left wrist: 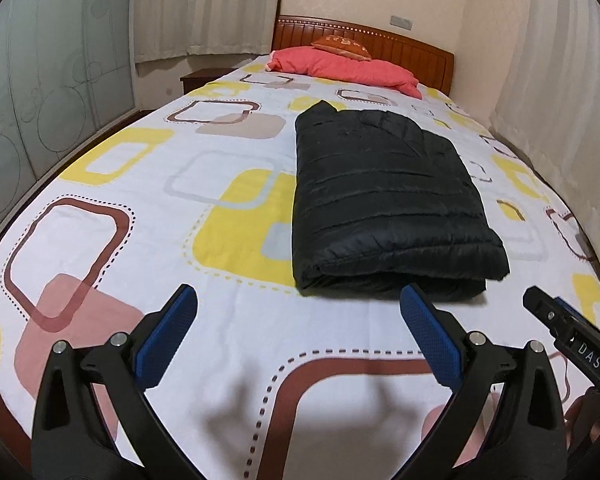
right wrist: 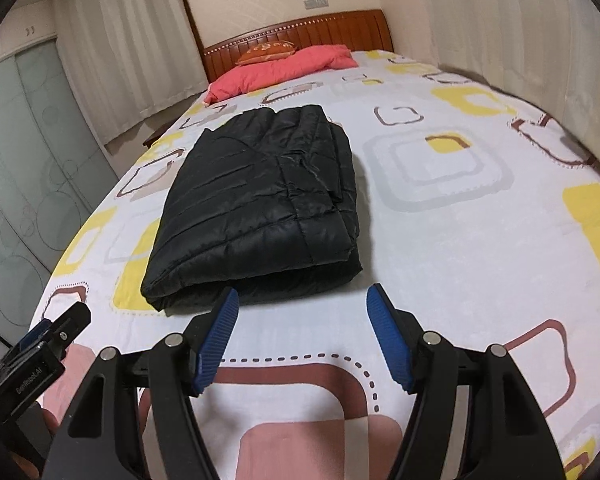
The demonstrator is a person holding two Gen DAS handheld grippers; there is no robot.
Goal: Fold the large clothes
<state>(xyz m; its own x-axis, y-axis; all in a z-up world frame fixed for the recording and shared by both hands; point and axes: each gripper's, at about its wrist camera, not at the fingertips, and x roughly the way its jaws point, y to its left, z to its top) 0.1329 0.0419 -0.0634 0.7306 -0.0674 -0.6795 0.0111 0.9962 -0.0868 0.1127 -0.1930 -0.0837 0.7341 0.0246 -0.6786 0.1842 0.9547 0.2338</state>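
We see the black quilted puffer jacket, folded into a thick rectangle, lying flat on the white bedsheet with yellow, brown and grey square patterns, well short of the coral-pink pillow at the carved wooden headboard. Our left gripper hovers just short of the jacket's near edge, blue-padded jaws spread wide and empty. Our right gripper hangs beside it, also near that edge, jaws parted, gripping nothing.
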